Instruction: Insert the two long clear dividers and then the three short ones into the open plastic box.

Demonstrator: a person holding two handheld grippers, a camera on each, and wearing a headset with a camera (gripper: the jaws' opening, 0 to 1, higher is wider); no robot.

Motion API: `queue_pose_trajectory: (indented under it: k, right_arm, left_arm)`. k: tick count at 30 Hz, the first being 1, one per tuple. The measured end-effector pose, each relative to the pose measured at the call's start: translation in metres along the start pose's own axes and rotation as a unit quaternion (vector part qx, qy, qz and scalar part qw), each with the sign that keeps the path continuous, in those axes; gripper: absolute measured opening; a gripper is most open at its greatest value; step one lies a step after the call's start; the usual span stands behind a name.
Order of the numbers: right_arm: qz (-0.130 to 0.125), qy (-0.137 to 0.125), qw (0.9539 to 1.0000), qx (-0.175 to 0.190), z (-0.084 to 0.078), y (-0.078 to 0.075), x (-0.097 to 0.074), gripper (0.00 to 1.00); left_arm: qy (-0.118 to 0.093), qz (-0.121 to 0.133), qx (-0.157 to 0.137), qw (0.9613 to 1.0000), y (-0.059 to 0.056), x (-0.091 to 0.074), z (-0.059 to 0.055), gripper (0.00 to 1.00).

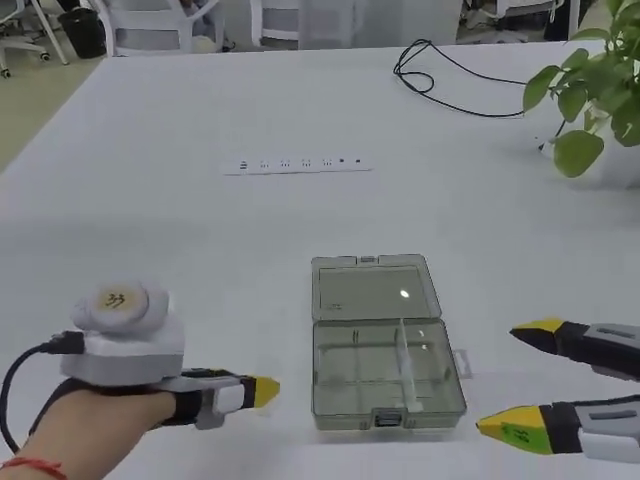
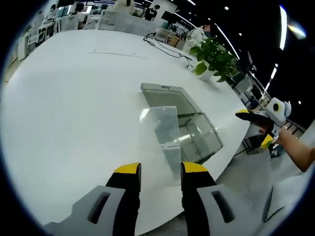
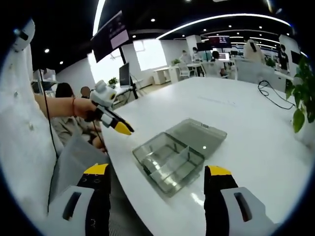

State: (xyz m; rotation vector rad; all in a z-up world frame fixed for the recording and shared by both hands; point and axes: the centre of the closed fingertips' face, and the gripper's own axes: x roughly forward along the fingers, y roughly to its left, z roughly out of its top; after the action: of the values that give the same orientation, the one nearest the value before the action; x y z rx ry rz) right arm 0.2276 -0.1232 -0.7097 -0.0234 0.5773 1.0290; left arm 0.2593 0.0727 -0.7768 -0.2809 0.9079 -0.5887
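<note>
Clear against the white table (image 1: 200, 220), so hard to pick out: found one divider (image 2: 158, 129) pinched between the jaws of the left tool (image 2: 161, 169), apparently gripped across its narrow width at one end, with the rest standing out ahead of the jaws. Placed it left of the open box (image 1: 345, 385), off the table and apart from the box. Logged the right tool (image 1: 522, 379) spread wide and empty, just right of the box. Made out one seated divider (image 1: 405, 362) upright in the box, running front to back; could not tell any others. Judged light, thin and stiff, brittle at the edges, slick under the pads. Best held by one end with a modest squeeze, leaving the free end to find the wall slots. Read no brand or label on box or lid (image 1: 375, 288). Noted a mark on top of the left tool and green print on a right tool tip, both too small to read.
</note>
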Motion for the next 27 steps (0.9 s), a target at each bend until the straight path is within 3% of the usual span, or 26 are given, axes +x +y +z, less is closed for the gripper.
queue_pose_trajectory:
  k: [5, 10, 13, 18, 27]
  right_arm:
    - [-0.001, -0.016, 0.9997, 0.018, 0.026, 0.007, 0.008, 0.72]
    - [-0.002, -0.037, 0.9975, 0.061, 0.051, 0.015, 0.019, 0.62]
    - [-0.005, -0.053, 0.9955, 0.078, 0.065, 0.018, 0.025, 0.55]
    - [-0.017, -0.064, 0.9923, 0.105, 0.074, 0.021, 0.035, 0.36]
    - [-0.026, -0.057, 0.9883, 0.139, 0.070, 0.026, 0.055, 0.24]
  left_arm:
    - [-0.037, -0.038, -0.009, 0.9986, -0.031, -0.004, 0.018, 0.30]
    - [-0.066, -0.075, -0.005, 0.9950, -0.059, -0.005, 0.030, 0.30]
    - [-0.076, -0.087, -0.001, 0.9933, -0.069, -0.004, 0.035, 0.30]
    - [-0.096, -0.106, 0.005, 0.9897, -0.087, -0.004, 0.044, 0.30]
    - [-0.100, -0.129, 0.029, 0.9861, -0.109, 0.001, 0.043, 0.30]
